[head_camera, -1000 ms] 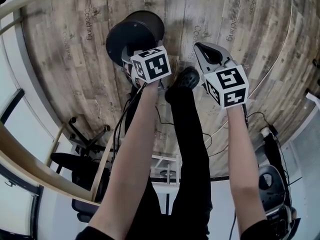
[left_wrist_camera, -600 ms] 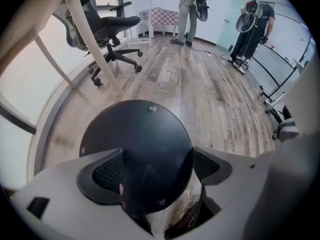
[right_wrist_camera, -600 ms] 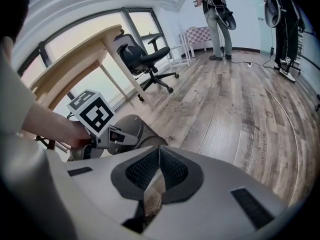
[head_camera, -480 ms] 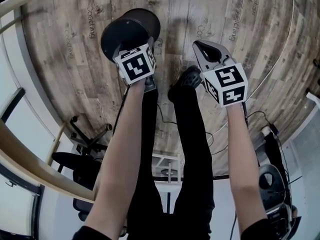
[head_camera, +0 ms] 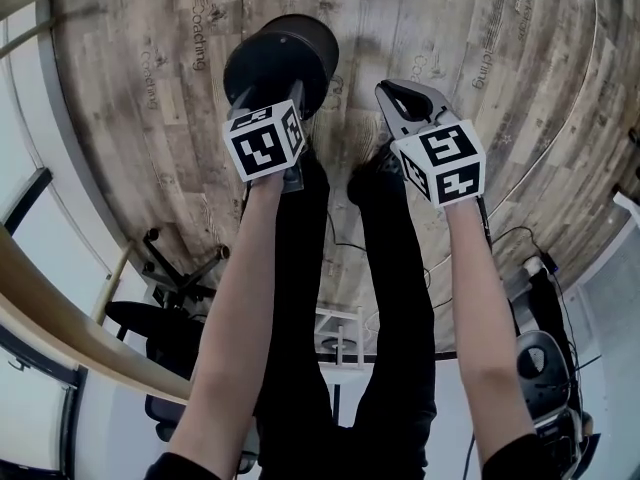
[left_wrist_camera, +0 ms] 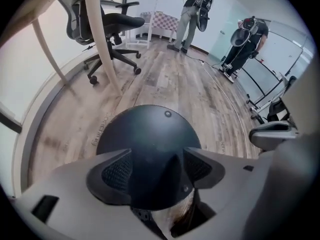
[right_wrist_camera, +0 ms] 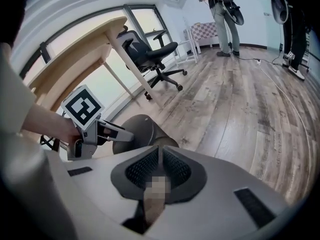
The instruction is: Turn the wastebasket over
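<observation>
The black wastebasket (head_camera: 275,63) stands on the wood floor with its closed base, a small screw at its centre, facing up. In the left gripper view that base (left_wrist_camera: 150,139) fills the middle. My left gripper (left_wrist_camera: 157,166) points steeply down over its near edge, which lies between the closing jaws; I cannot see the pads pressing on it. From above, the left gripper (head_camera: 260,113) hangs at the near side of the basket. My right gripper (head_camera: 392,96) hovers to the right of the basket, shut and empty. Its own view shows the basket (right_wrist_camera: 142,131) with the left gripper (right_wrist_camera: 117,132) against it.
The person's black-trousered legs and shoes (head_camera: 375,168) stand just behind the basket. A wooden table (right_wrist_camera: 75,54) and an office chair (left_wrist_camera: 107,21) are on the left. Two people (left_wrist_camera: 190,9) stand at the far end of the room. A cable (head_camera: 560,108) curves along the floor at right.
My left gripper has slid left along the near side of the wastebasket. My right gripper has shifted a little to the left, toward the basket. The basket stays where it was.
</observation>
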Demonstrator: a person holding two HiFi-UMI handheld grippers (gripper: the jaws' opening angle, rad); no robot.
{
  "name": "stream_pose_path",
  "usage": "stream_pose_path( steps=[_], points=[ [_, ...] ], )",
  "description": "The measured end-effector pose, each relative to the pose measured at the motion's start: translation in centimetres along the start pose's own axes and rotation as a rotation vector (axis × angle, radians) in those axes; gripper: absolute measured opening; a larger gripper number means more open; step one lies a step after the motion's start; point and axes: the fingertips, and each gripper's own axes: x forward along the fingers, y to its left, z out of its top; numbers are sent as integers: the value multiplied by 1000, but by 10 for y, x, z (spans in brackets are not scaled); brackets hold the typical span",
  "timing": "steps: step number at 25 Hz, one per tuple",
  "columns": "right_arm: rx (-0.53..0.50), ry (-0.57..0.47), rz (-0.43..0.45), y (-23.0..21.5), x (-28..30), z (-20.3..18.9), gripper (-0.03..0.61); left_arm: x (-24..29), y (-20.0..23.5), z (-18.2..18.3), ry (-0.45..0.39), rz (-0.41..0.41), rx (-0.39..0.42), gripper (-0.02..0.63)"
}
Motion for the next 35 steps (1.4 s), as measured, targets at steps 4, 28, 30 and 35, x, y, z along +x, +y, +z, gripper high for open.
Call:
stream_pose_path(
  steps=[4,28,30,35],
  points=[
    [23,15,54,21,25,8,47,-8,32,22,-68,-12,-9,354],
    [186,109,115,40,118,5,202,20,74,35,42,-419,-158,327],
    [168,107,104,40,115,4,195,18,71,35,43,-417,-128,319],
    [135,88,84,34,94,-8,187,10,49,36,10,-428,-36,313]
  ],
)
